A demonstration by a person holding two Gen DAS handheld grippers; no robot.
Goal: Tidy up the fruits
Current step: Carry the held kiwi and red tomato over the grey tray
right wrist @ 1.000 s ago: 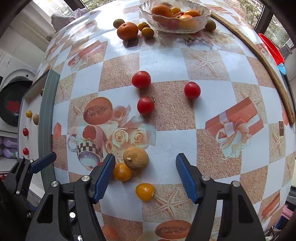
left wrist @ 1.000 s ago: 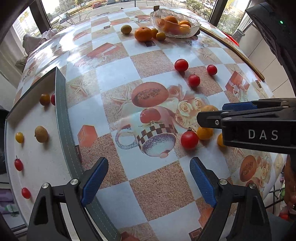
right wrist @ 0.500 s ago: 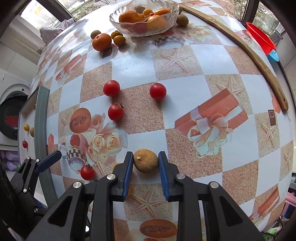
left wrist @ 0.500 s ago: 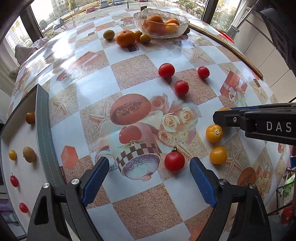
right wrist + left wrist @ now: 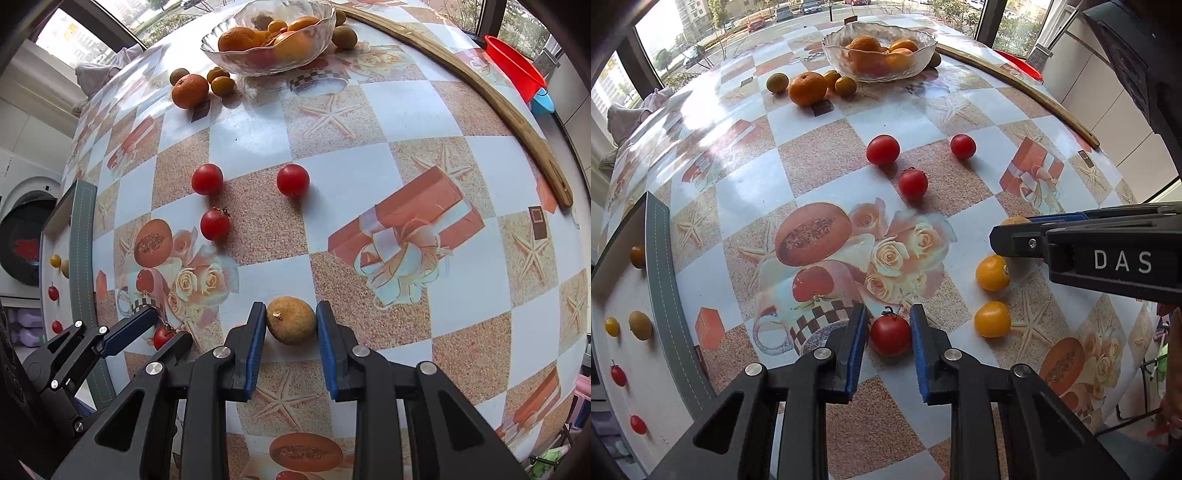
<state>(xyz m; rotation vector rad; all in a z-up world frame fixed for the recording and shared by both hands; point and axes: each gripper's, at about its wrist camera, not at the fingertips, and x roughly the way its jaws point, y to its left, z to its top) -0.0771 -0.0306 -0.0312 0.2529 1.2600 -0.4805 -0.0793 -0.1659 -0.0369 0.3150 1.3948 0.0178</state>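
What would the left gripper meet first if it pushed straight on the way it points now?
The left gripper points steeply down with a red tomato between its pads, so it would press that tomato straight into the patterned tablecloth just beneath. Nothing else lies in that line.

Daylight poured through tall dark-framed windows (image 5: 665,48) onto the glossy checkered tablecloth (image 5: 388,122) — a washing machine (image 5: 22,236) stood beside the table.
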